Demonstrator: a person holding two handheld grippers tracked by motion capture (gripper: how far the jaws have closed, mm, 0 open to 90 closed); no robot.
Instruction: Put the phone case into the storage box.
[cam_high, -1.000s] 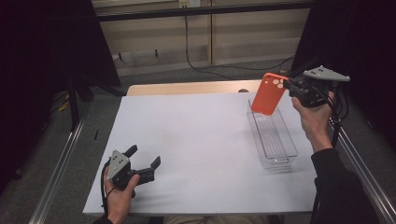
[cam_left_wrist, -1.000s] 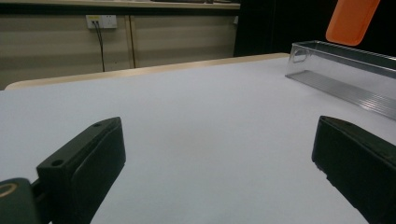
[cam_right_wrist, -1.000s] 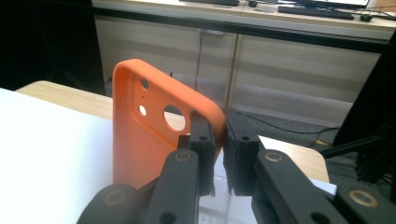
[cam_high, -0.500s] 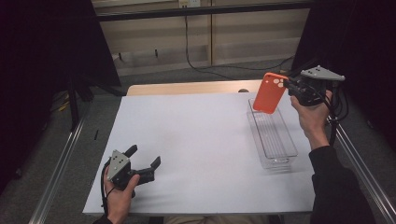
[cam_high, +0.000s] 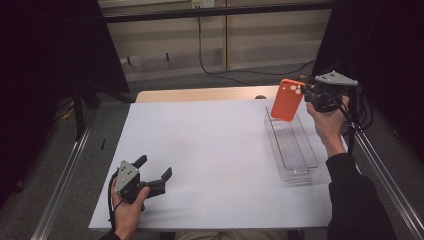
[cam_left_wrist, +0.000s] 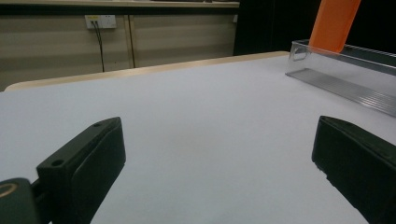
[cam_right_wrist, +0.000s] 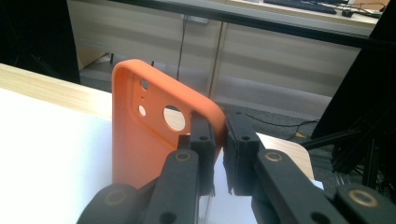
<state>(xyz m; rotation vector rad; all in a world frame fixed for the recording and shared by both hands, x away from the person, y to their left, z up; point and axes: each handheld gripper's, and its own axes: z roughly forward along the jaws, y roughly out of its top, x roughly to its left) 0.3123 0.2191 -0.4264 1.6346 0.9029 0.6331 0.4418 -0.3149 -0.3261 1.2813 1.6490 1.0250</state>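
Note:
An orange phone case (cam_high: 287, 99) hangs upright over the far end of a clear plastic tray (cam_high: 292, 145) at the table's right side. My right gripper (cam_high: 306, 94) is shut on the case's upper corner; in the right gripper view the case's rim (cam_right_wrist: 212, 112) sits pinched between the two black pads (cam_right_wrist: 204, 140). My left gripper (cam_high: 154, 169) rests on the white sheet (cam_high: 210, 150) near the front left, jaws wide apart with nothing between them. In the left gripper view the tray (cam_left_wrist: 345, 65) and the case's lower part (cam_left_wrist: 334, 23) stand at the upper right.
A strip of bare wooden tabletop (cam_high: 200, 94) runs behind the white sheet. Metal rails (cam_high: 65, 175) flank both sides of the table. A wall with a power outlet (cam_left_wrist: 100, 21) and hanging cables lies beyond the far edge.
The right hand has lowered the orange case slightly toward the tray's far end. The left gripper has stayed where it was.

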